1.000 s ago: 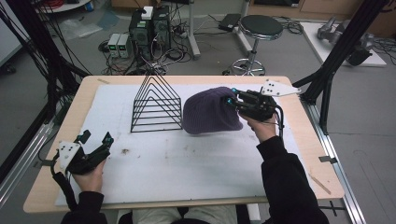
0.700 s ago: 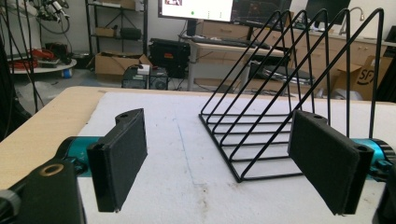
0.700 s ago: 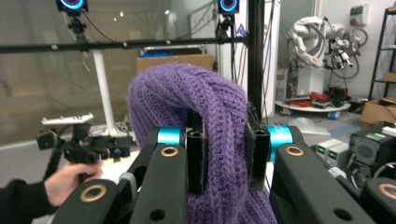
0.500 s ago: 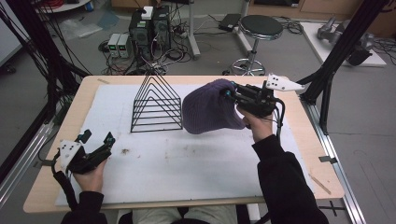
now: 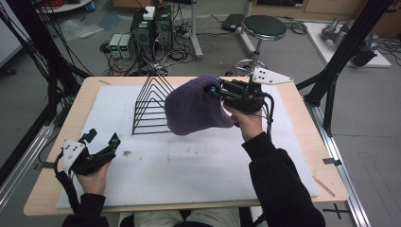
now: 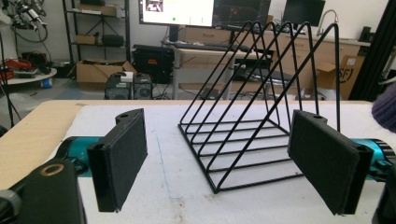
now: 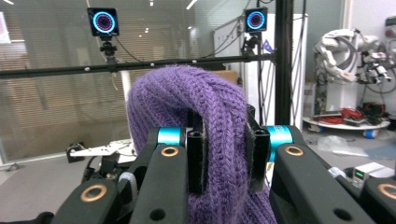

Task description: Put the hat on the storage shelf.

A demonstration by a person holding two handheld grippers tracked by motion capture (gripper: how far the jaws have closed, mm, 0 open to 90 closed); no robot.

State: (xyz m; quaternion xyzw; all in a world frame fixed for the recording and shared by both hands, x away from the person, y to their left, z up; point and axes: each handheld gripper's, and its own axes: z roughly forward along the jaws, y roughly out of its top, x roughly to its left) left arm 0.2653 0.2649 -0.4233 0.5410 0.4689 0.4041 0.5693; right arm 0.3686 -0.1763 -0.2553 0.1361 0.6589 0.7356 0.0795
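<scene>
A purple knit hat (image 5: 194, 106) hangs in the air over the white mat, just right of the black wire rack (image 5: 150, 101). My right gripper (image 5: 215, 90) is shut on the hat's edge; in the right gripper view the knit fabric (image 7: 224, 154) is pinched between the two pads. My left gripper (image 5: 101, 139) rests low at the near left of the mat, held by a hand, with its jaws open and nothing between them. In the left gripper view the wire rack (image 6: 261, 112) stands ahead between the two pads (image 6: 119, 156), and a bit of the hat (image 6: 385, 107) shows at the right edge.
The white foam mat (image 5: 189, 161) covers most of the wooden table (image 5: 312, 142). Black frame posts stand at the table's left and right sides. A stool (image 5: 262, 28) and computer boxes sit on the floor beyond the far edge.
The right gripper has lifted the hat off the mat and carried it left toward the rack. The left gripper has stayed in place.
</scene>
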